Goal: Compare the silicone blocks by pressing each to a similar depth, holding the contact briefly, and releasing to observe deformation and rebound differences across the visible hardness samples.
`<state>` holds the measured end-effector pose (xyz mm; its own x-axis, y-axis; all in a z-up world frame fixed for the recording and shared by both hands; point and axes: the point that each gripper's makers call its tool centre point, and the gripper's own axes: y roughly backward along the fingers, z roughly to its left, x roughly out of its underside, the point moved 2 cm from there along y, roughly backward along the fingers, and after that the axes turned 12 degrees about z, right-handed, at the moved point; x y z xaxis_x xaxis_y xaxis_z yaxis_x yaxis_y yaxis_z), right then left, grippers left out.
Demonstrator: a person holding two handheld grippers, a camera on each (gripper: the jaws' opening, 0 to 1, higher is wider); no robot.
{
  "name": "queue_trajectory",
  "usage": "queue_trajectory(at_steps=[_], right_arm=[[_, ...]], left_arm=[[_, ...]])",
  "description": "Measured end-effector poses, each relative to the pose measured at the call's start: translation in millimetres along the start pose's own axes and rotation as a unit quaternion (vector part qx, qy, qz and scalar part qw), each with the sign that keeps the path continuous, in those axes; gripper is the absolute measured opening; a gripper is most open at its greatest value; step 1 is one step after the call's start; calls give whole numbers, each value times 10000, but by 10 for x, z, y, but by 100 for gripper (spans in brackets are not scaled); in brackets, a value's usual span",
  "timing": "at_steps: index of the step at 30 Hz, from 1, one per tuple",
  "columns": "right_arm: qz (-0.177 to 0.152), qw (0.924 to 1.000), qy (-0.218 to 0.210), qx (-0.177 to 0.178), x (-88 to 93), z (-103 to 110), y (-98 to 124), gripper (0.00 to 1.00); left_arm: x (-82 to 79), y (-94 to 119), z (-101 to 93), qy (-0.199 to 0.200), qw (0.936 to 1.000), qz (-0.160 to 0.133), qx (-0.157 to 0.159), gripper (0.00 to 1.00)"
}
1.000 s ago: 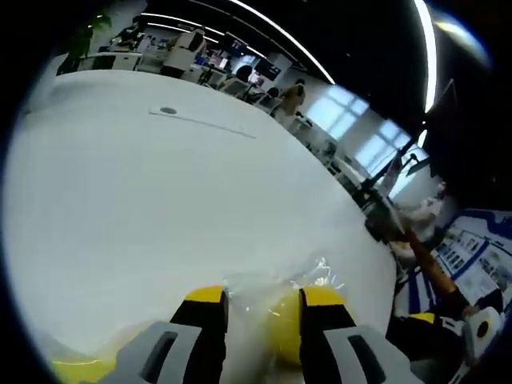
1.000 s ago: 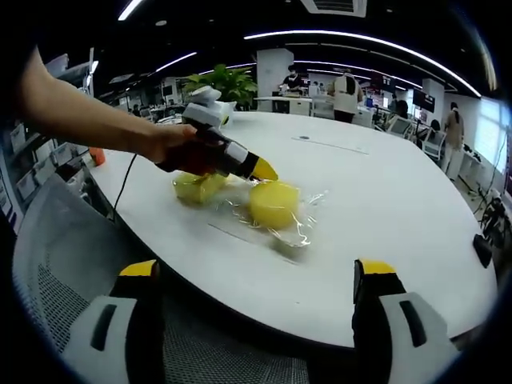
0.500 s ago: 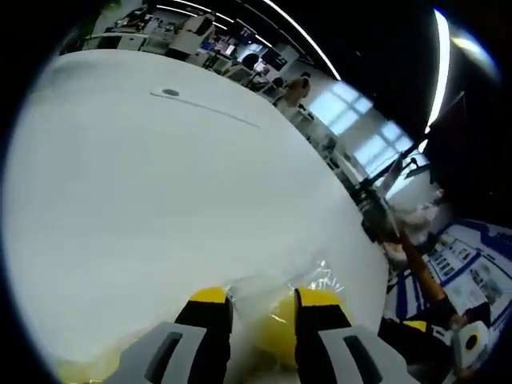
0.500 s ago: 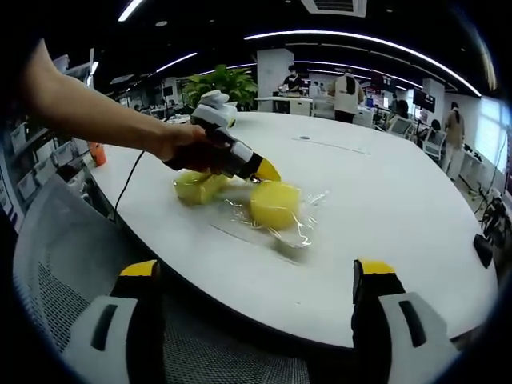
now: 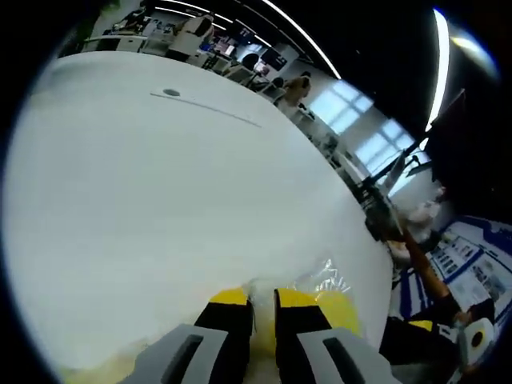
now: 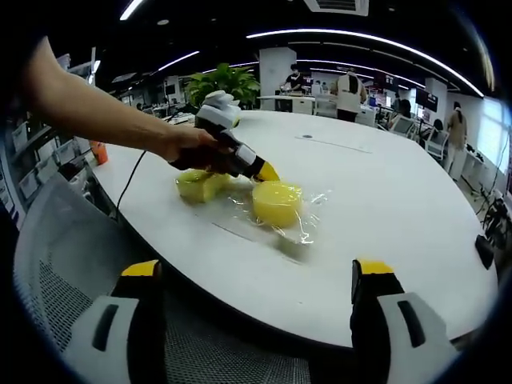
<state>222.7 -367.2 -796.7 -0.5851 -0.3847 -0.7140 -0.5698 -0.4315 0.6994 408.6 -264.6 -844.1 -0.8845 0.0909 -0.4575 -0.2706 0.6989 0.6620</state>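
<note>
On the white tabletop (image 6: 384, 192) the left gripper (image 6: 264, 170), jaws nearly together, tips at the round yellow silicone block (image 6: 277, 202) lying on clear plastic wrap (image 6: 300, 228), while the right gripper (image 6: 256, 292) hangs wide open

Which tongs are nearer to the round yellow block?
Left. The left tongs are right at the round block; the right tongs hang open off the table edge, well away from it.
</note>
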Motion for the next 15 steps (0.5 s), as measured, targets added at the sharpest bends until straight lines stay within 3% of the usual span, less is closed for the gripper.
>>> queue_trajectory(at_steps=[5, 9, 15], right_arm=[[4, 10000, -2, -4, 3, 0, 2, 91], [-8, 10000, -4, -21, 0, 9, 3, 91], [-9, 10000, -1, -25, 1, 16, 3, 91]], left_arm=[[-6, 0, 18, 125, 9999, -4, 30, 6], [-15, 19, -16, -106, 9999, -48, -13, 1], [-31, 72, -57, 186, 9997, -65, 151, 0]])
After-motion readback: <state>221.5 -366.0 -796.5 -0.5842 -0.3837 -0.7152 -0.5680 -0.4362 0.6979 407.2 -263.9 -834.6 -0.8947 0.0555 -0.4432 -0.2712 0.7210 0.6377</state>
